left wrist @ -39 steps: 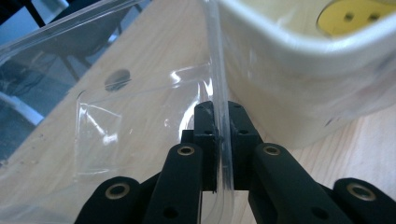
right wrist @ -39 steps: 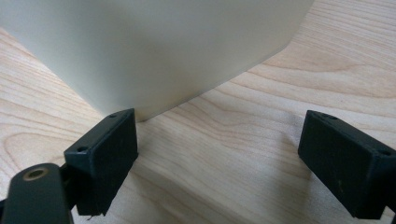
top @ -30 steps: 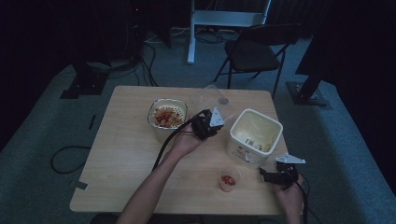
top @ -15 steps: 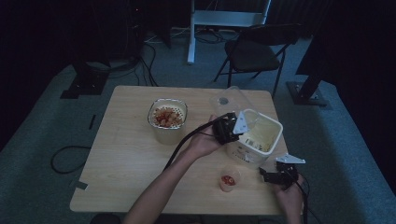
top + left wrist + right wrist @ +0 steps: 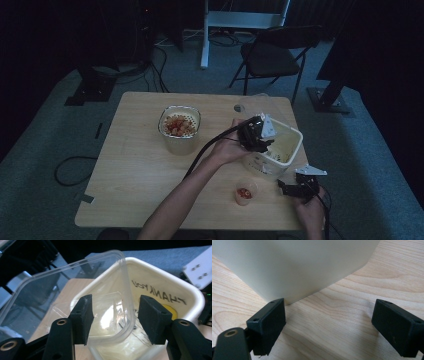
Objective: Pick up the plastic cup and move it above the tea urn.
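Observation:
A white square tub [image 5: 294, 136] stands at the table's right, with a thin liner bearing dark lettering [image 5: 160, 290] inside. My left gripper [image 5: 261, 142] hovers over its left rim, jaws apart. A clear plastic lid [image 5: 75, 277] tilts up between them [image 5: 115, 315], its lower corner dipping into the tub; the lid [image 5: 255, 102] rises toward the back. My right gripper [image 5: 286, 188] rests open on the wood by the tub's near corner, and the tub wall [image 5: 294, 265] stands just beyond its jaws [image 5: 328, 327].
A clear container of red and pale food [image 5: 180, 126] sits mid-table. A small cup with red pieces [image 5: 245, 192] stands near the front edge, left of my right gripper. A folding chair [image 5: 272, 52] is behind the table [image 5: 130, 165].
My left gripper has travelled right from beside the food container to the white tub's rim, the clear lid coming with it. The right gripper has stayed put.

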`<state>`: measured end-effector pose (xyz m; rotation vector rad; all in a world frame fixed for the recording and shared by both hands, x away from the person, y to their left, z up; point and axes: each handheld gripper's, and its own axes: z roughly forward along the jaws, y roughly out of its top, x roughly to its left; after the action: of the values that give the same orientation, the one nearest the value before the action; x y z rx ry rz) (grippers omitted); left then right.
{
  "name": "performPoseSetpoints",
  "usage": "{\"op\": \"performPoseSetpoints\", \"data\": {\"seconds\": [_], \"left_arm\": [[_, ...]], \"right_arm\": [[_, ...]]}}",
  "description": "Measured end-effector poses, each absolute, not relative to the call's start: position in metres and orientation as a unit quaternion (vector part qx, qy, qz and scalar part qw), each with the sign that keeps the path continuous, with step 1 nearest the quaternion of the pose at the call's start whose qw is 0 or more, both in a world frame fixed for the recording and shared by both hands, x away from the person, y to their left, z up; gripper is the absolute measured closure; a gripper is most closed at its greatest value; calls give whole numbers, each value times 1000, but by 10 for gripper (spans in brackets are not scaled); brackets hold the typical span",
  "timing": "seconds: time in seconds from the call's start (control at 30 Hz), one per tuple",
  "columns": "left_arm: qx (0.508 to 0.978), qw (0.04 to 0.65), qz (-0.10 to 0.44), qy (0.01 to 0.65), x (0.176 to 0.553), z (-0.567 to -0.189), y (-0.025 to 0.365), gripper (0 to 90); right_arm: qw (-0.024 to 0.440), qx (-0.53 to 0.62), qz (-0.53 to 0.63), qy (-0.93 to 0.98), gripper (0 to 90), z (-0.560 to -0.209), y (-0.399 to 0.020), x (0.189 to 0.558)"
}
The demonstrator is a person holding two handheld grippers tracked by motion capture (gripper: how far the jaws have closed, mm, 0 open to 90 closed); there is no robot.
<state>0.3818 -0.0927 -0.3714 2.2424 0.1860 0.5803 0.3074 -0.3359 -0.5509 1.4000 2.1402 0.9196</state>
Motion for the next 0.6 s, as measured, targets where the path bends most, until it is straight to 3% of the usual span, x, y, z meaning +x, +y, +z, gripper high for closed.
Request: {"op": "performPoseSetpoints", "data": {"seconds": [0.37, 0.6], "left_arm": [[866, 446, 209, 81, 375, -361, -77, 444], [868, 445, 206, 81, 371, -358, -72, 425]], "right_arm": [[210, 504, 331, 770, 115, -551, -336, 307], [210, 504, 331, 769, 115, -551, -336, 307]]}}
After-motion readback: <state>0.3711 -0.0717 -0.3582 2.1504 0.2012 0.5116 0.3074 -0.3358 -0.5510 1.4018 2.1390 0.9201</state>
